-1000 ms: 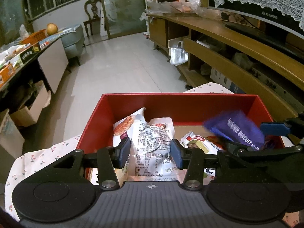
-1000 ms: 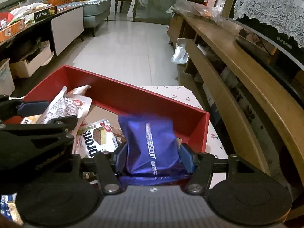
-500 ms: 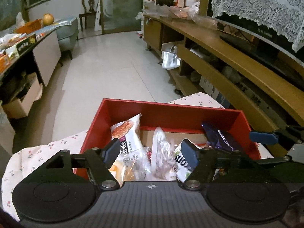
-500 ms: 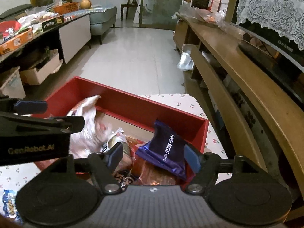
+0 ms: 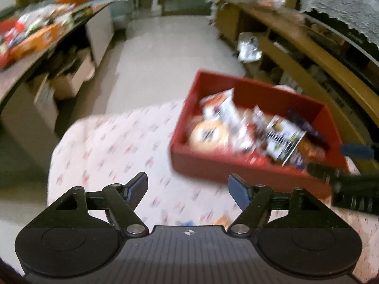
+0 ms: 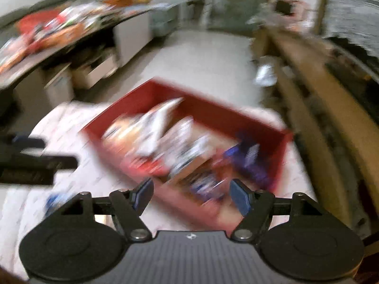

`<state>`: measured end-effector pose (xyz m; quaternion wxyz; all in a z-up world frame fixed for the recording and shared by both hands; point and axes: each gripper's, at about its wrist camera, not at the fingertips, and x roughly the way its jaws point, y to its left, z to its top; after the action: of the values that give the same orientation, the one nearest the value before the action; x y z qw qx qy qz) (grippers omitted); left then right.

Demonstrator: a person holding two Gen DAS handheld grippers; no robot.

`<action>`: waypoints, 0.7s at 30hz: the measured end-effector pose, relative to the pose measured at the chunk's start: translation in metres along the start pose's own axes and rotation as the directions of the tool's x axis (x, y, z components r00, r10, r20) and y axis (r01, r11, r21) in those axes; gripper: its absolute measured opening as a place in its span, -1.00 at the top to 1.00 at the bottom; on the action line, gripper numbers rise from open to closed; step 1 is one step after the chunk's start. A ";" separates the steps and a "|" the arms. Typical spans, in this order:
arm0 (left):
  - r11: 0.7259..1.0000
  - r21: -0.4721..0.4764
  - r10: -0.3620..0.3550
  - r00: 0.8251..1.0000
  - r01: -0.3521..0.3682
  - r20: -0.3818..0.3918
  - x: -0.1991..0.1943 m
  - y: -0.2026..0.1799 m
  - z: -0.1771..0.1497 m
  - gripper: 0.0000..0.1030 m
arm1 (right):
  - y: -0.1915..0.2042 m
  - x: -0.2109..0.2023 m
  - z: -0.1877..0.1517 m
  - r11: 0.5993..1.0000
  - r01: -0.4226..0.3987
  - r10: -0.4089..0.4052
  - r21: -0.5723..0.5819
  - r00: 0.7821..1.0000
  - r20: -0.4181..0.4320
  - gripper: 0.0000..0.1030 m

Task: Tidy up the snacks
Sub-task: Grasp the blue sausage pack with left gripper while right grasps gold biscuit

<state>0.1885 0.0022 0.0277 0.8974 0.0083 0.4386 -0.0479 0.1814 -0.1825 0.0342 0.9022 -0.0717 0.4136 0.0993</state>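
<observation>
The left gripper (image 5: 187, 189) hangs over bare patterned tablecloth (image 5: 113, 146), its jaws opening with nothing between them. The right gripper (image 6: 190, 193) stands wide and empty above the near rim of the red box (image 6: 279, 151). That box, straight-walled and open-topped, sits at the table's far right, crowded with crinkly snack packets (image 5: 281, 139) and a dark purple biscuit pack (image 6: 248, 158). The cloth left of the box lies open, ending in a rounded far-left edge. Beyond it is pale floor, with a curved wooden shelf unit (image 5: 331, 71) at right. Both views are blurred.
</observation>
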 end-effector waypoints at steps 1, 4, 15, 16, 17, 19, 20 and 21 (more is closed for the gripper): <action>1.000 -0.018 0.001 1.000 -0.001 -0.006 -0.003 0.006 -0.004 -0.56 | 0.011 0.001 -0.005 0.999 -0.030 0.030 -0.017 0.999 -0.022 -0.66; 0.997 -0.073 0.001 1.000 -0.002 -0.021 -0.012 0.020 -0.018 -0.58 | 0.041 0.015 -0.018 0.991 -0.110 0.103 -0.071 0.989 -0.102 -0.66; 0.994 -0.109 -0.027 0.994 0.015 -0.107 -0.004 0.046 -0.046 -0.58 | 0.082 0.070 -0.025 0.982 -0.174 0.152 -0.068 0.957 -0.246 -0.66; 0.993 -0.117 -0.036 0.993 0.023 -0.113 -0.003 0.048 -0.047 -0.58 | 0.082 0.072 -0.024 0.981 -0.188 0.171 -0.050 0.955 -0.244 -0.66; 0.992 -0.122 -0.043 0.992 0.028 -0.118 -0.002 0.050 -0.048 -0.58 | 0.084 0.075 -0.022 0.980 -0.192 0.176 -0.041 0.951 -0.255 -0.65; 0.990 -0.137 -0.046 0.991 0.029 -0.127 -0.001 0.054 -0.049 -0.59 | 0.091 0.076 -0.023 0.981 -0.182 0.160 -0.069 0.956 -0.245 -0.65; 0.990 -0.140 -0.048 0.990 0.030 -0.129 -0.002 0.055 -0.050 -0.59 | 0.094 0.075 -0.023 0.980 -0.182 0.157 -0.083 0.956 -0.246 -0.63; 0.989 -0.141 -0.050 0.990 0.032 -0.128 -0.002 0.056 -0.050 -0.59 | 0.097 0.074 -0.022 0.978 -0.188 0.160 -0.089 0.954 -0.252 -0.63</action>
<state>0.1530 0.0608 -0.0027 0.8638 -0.0601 0.4991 -0.0349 0.1893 -0.0846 -0.0409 0.8268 -0.0972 0.5197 0.1921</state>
